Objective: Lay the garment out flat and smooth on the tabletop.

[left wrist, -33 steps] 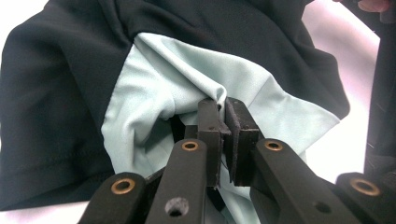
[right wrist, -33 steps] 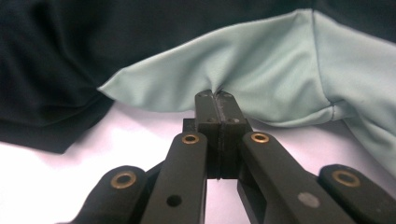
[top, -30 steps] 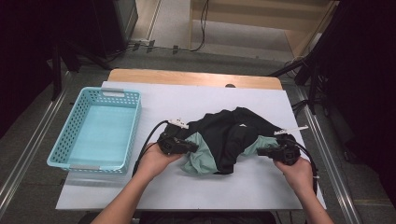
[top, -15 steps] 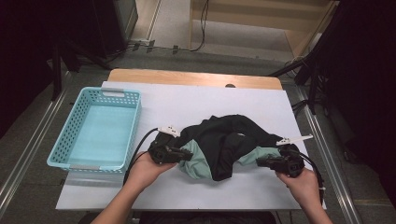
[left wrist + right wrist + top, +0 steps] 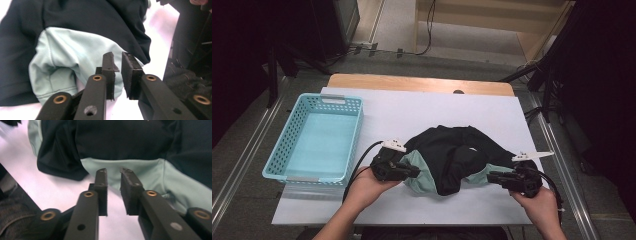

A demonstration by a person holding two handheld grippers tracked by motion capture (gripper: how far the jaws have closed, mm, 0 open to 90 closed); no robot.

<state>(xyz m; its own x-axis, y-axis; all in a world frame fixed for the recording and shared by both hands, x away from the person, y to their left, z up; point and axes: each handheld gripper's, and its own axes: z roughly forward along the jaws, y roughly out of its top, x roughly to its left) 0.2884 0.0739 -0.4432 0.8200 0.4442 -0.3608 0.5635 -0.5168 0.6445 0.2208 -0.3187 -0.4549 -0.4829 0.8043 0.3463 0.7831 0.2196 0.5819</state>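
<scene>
A black garment [image 5: 452, 155] with mint-green sleeve ends lies crumpled on the white table [image 5: 412, 110]. My left gripper [image 5: 414, 171] rests at its left side, tips against the mint sleeve [image 5: 65, 55]. Its jaws have just been opening, and in the left gripper view [image 5: 117, 56] a narrow gap separates the pads with no cloth pinched. My right gripper [image 5: 489, 176] sits at the garment's right end. Its jaws have also just been opening; in the right gripper view [image 5: 113, 171] they stand apart just short of the mint hem [image 5: 140, 170].
A light-blue plastic basket [image 5: 344, 100] stands on the table's left side, with nothing in it. Bare white table lies behind the garment, with a wooden strip [image 5: 412, 82] along the far edge. Metal rails run along both sides of the table.
Both hands have drawn toward the near edge, the right one outward, spreading the garment wider. Both sets of jaws have parted and let go of the cloth.
</scene>
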